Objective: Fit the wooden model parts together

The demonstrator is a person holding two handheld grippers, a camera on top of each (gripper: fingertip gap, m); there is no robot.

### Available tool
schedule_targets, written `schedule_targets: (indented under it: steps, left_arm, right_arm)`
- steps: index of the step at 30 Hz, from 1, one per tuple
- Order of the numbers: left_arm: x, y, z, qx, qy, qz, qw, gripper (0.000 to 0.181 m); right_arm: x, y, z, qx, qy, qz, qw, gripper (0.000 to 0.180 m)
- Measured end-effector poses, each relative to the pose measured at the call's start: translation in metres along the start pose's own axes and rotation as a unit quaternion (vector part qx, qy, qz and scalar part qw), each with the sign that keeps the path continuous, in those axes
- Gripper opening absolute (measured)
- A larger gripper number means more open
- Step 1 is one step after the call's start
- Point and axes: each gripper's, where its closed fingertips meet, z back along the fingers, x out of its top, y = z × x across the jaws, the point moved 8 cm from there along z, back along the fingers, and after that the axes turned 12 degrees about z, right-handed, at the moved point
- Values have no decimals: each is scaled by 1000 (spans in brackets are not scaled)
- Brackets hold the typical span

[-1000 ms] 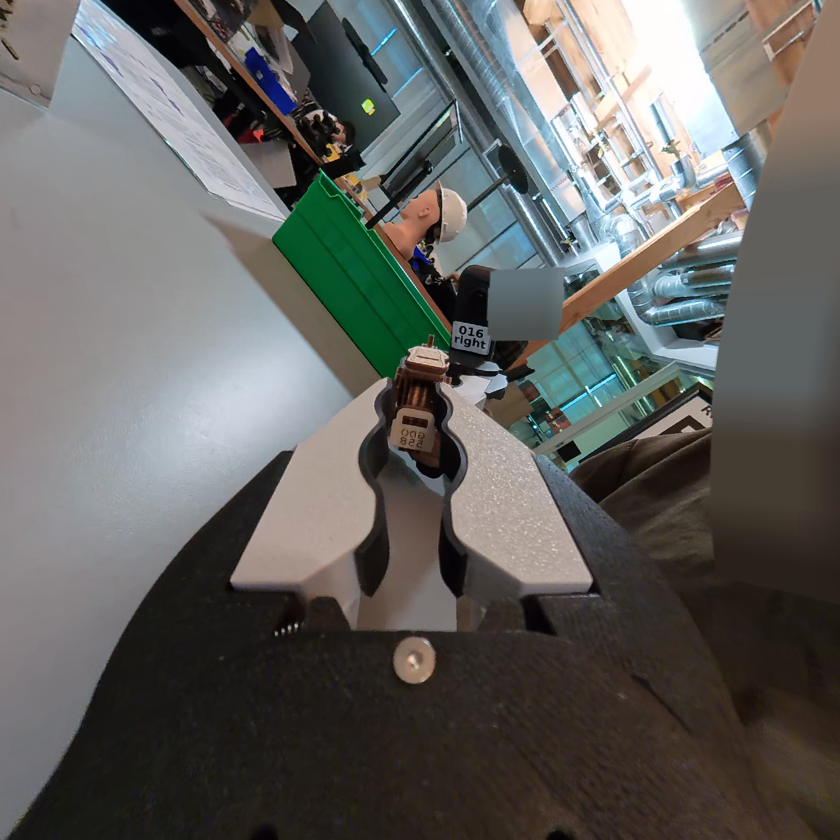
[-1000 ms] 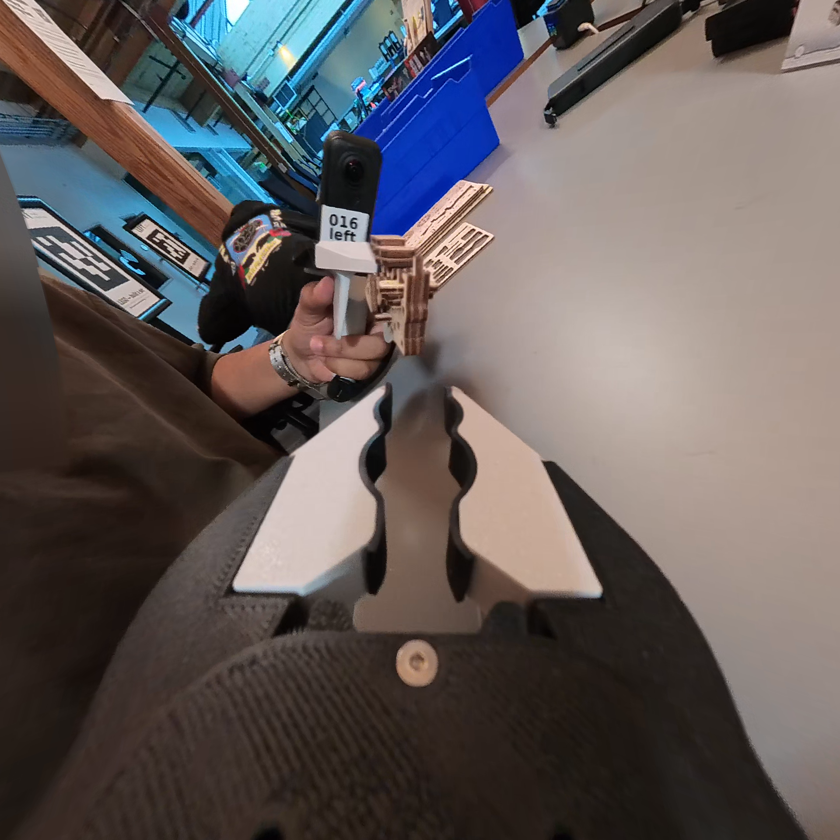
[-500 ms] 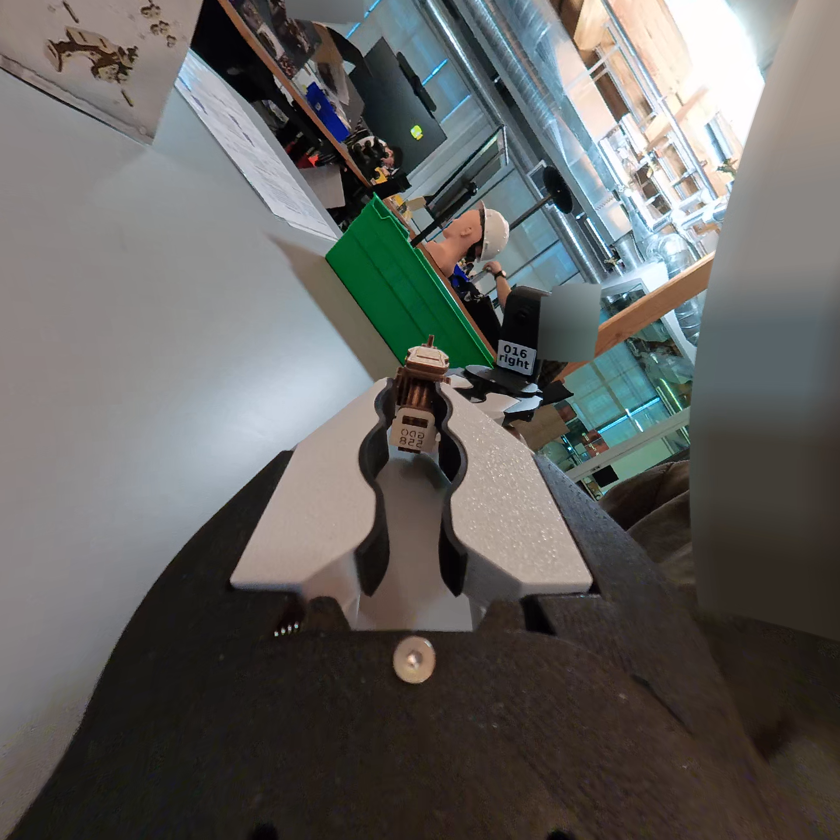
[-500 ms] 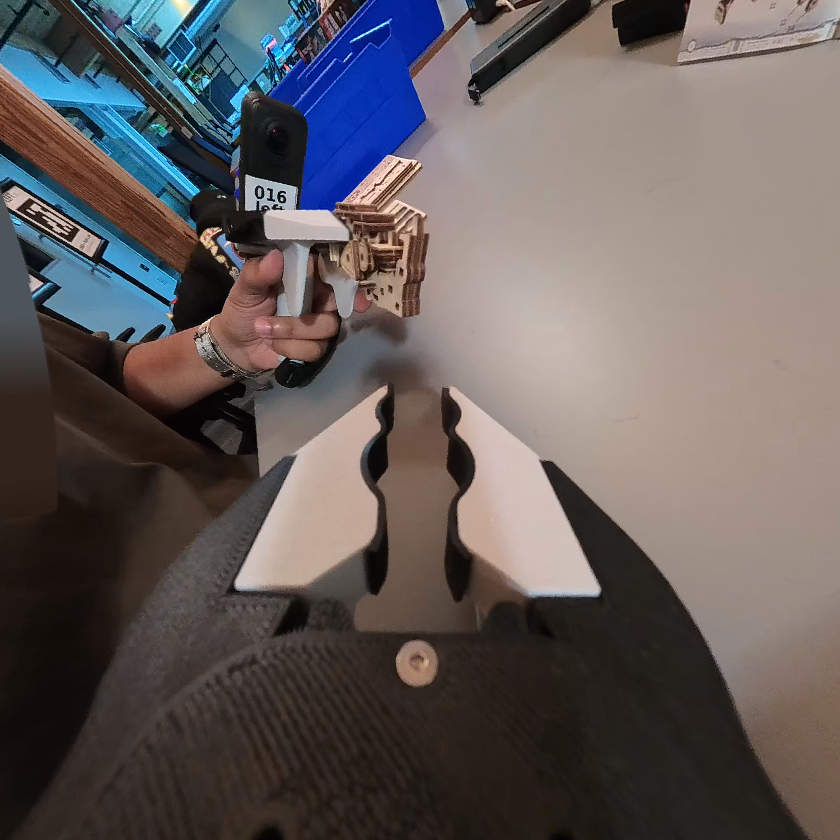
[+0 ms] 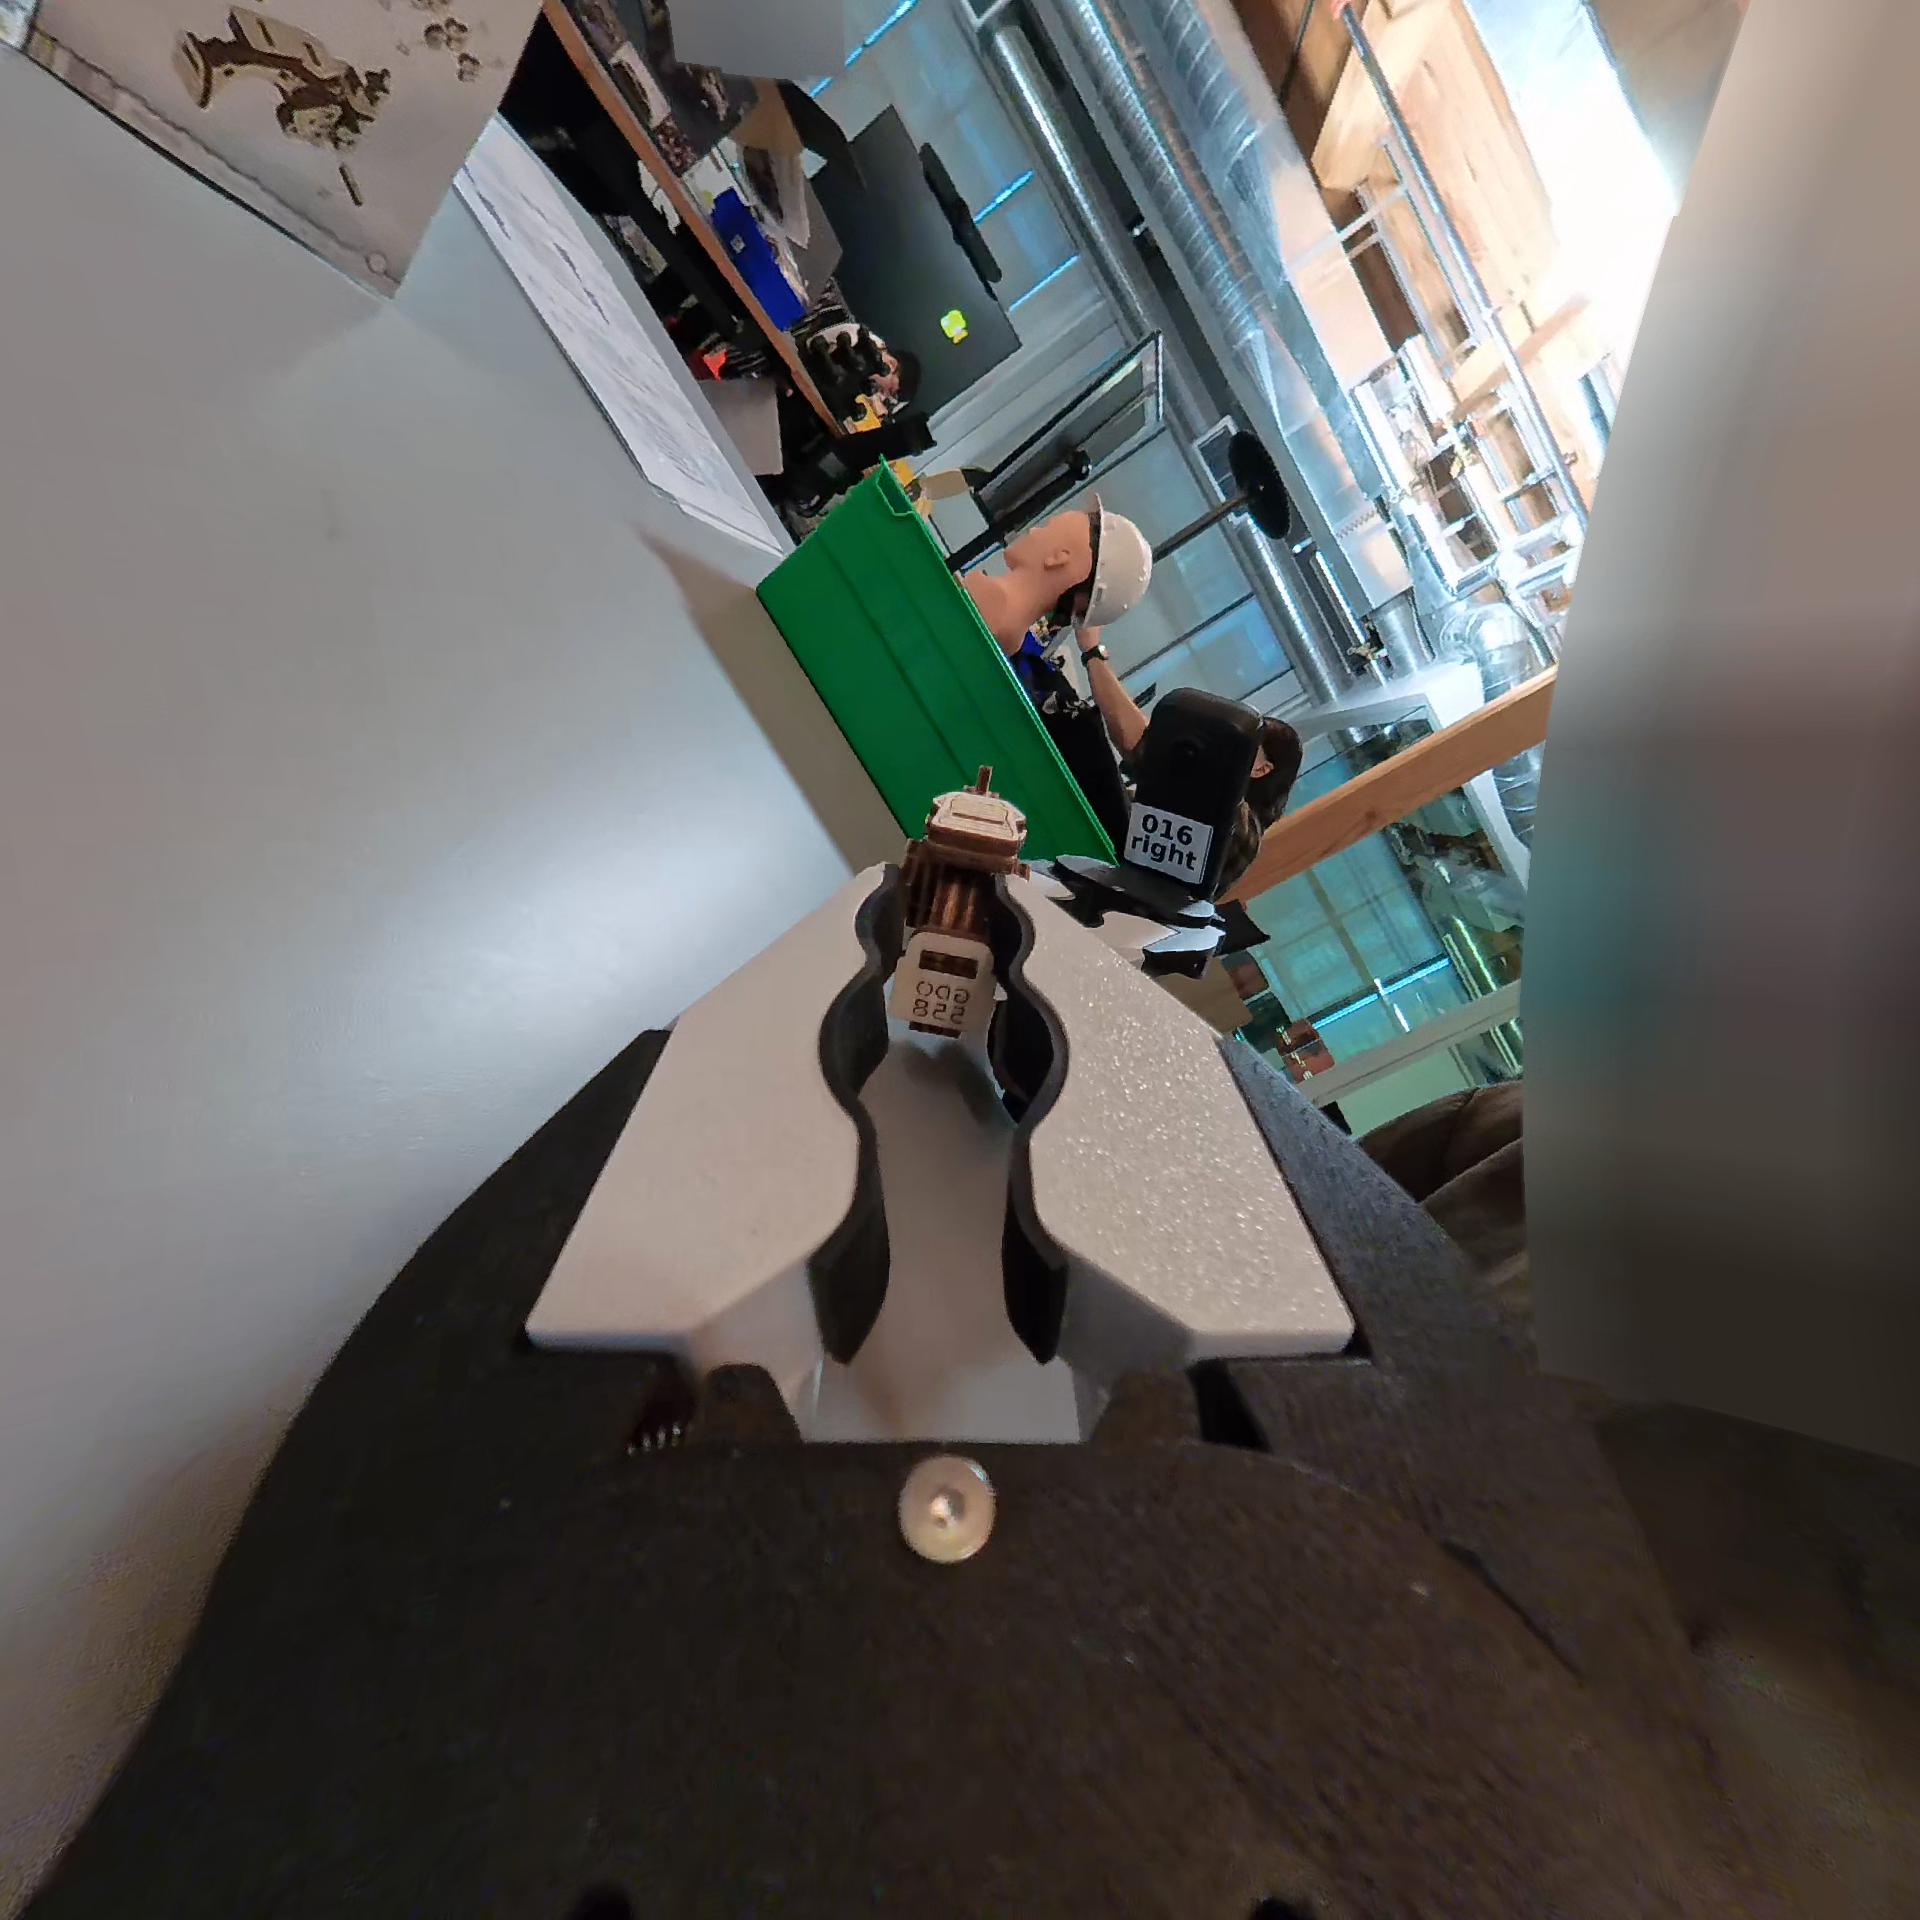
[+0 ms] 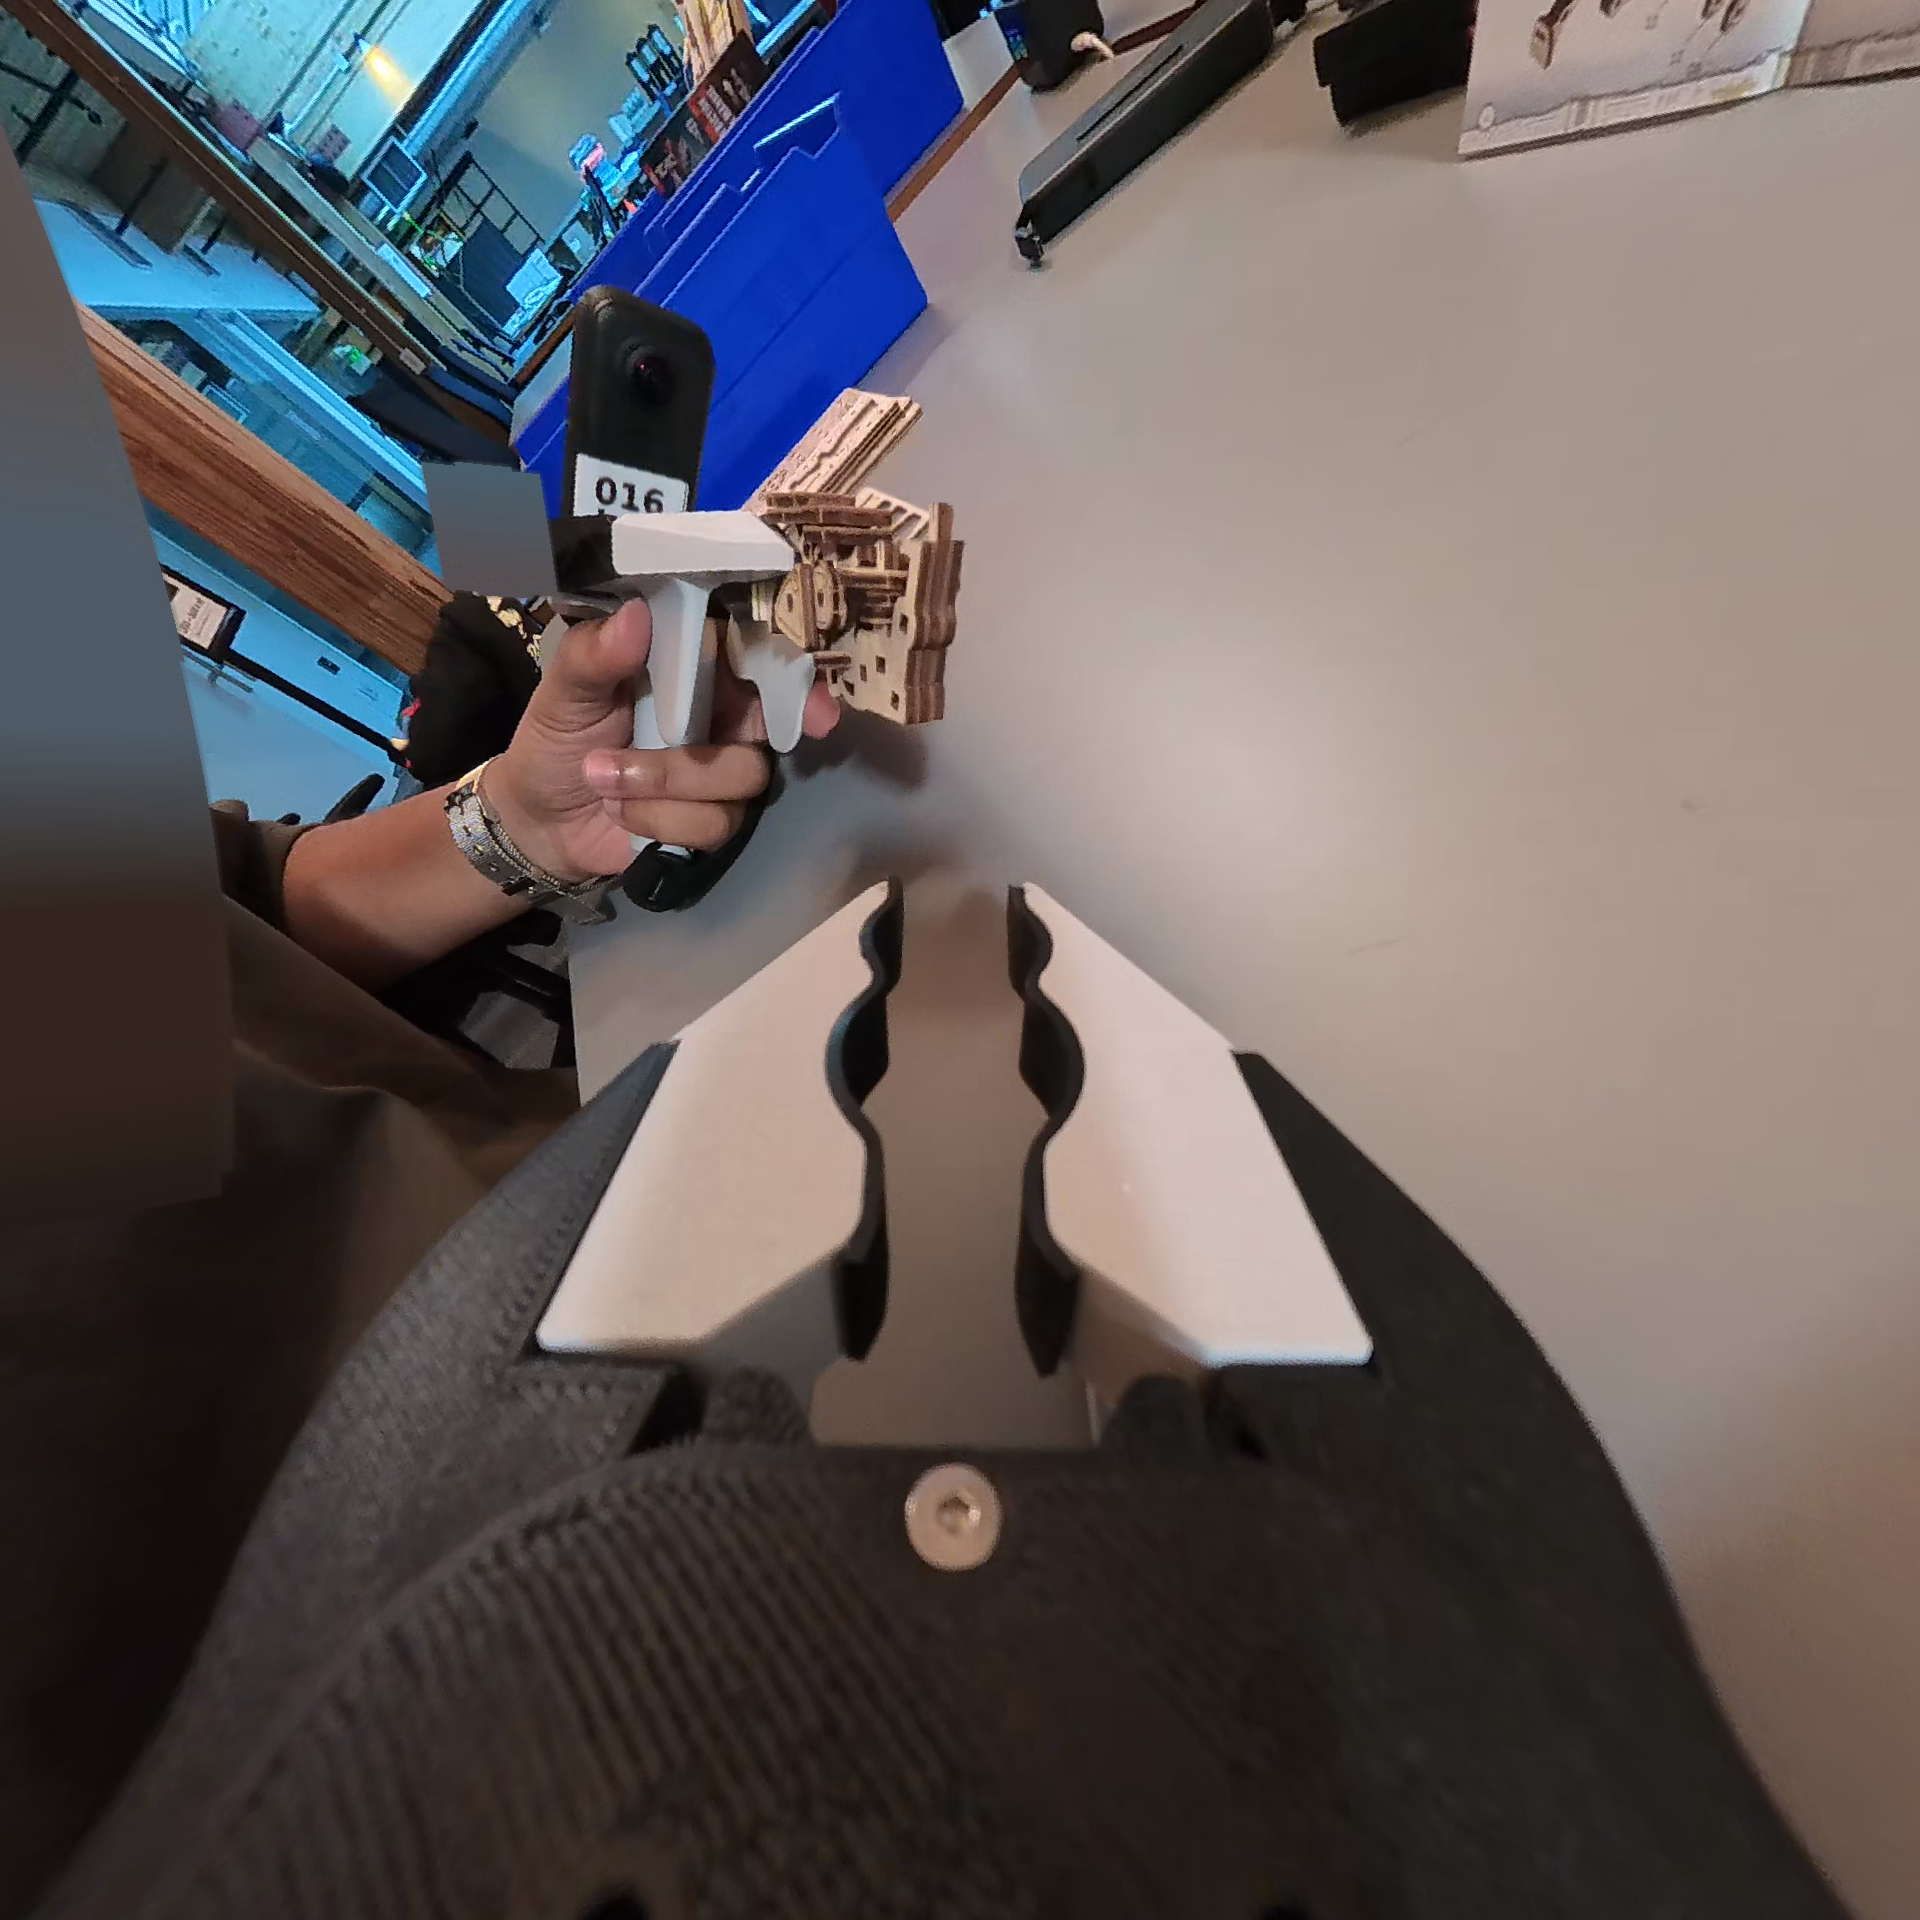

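Note:
My left gripper [image 5: 948, 920] is shut on a small wooden model [image 5: 966, 831] made of layered laser-cut parts, held in the air above the grey table [image 5: 364, 727]. In the right wrist view the left gripper [image 6: 774, 613] is held by a hand, and the model [image 6: 883, 613] sticks out of its fingers to the right. My right gripper [image 6: 951, 904] is open and empty. It sits just below and short of the model, over the table [image 6: 1455, 675]. The right gripper also shows farther off in the left wrist view [image 5: 1153, 914].
A stack of wooden part sheets [image 6: 852, 436] lies beyond the model beside a blue bin [image 6: 769, 239]. Black bars [image 6: 1143, 114] and an instruction booklet [image 6: 1621, 73] lie at the far edge. A green bin [image 5: 914, 665] and paper sheets [image 5: 623, 343] stand on the other side. Spacing between my two grippers at the tips: around 9 centimetres.
The left gripper with the model has moved right and closer in the right wrist view and has turned level. The right gripper has stayed open and empty.

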Motion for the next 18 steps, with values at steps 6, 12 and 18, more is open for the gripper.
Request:
schedule_targets:
  steps: [6,12,18]
  left_arm:
    - [1,2,-1,5,-2,1,1000,14]
    - [0,1,-5,9,12,-15,1000,14]
    - [1,3,-7,31,6,-26,999,14]
  right_arm:
    - [1,-4,0,-4,-3,-3,1000,19]
    - [7,-12,4,-10,-40,-17,999,15]
    - [11,-23,11,9,-80,-55,995,15]
